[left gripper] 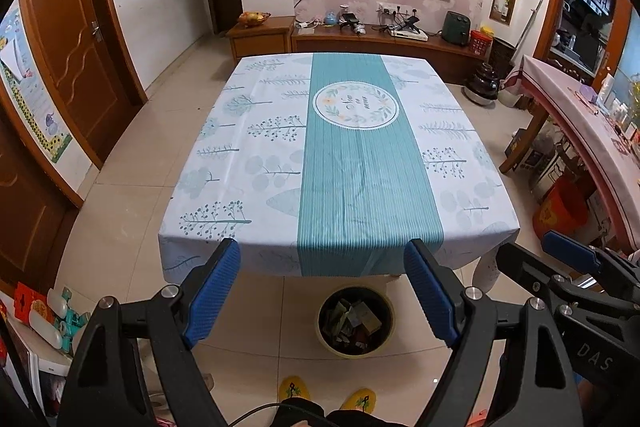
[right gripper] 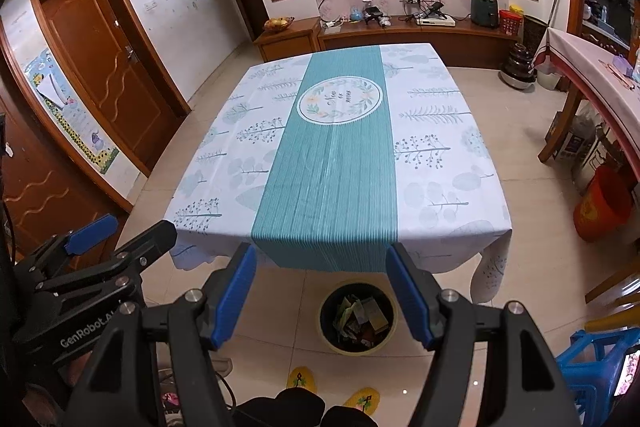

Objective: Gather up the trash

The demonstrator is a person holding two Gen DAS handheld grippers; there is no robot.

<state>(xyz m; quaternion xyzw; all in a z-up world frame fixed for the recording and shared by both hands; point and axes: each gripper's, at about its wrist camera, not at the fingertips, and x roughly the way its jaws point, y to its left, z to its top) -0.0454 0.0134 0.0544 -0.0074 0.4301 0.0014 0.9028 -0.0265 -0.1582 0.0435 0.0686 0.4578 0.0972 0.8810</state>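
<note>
A round bin (left gripper: 355, 321) with a yellow rim stands on the floor in front of the table, holding several crumpled wrappers and papers; the right wrist view shows the same bin (right gripper: 359, 315). My left gripper (left gripper: 322, 291) hangs open above the floor, before the table's near edge, with nothing between its blue pads. My right gripper (right gripper: 321, 293) is open too, empty, held just to the right of the left one. The right gripper's blue fingertip (left gripper: 568, 247) shows at the right of the left wrist view. The table (left gripper: 344, 155) wears a white and teal cloth with nothing on it.
A person's yellow slippers (left gripper: 326, 397) stand just short of the bin. A red bucket (right gripper: 602, 203) and a second cloth-covered table (right gripper: 600, 79) are at the right, a blue stool (right gripper: 600, 359) at the lower right. Doors line the left wall; a TV cabinet stands behind.
</note>
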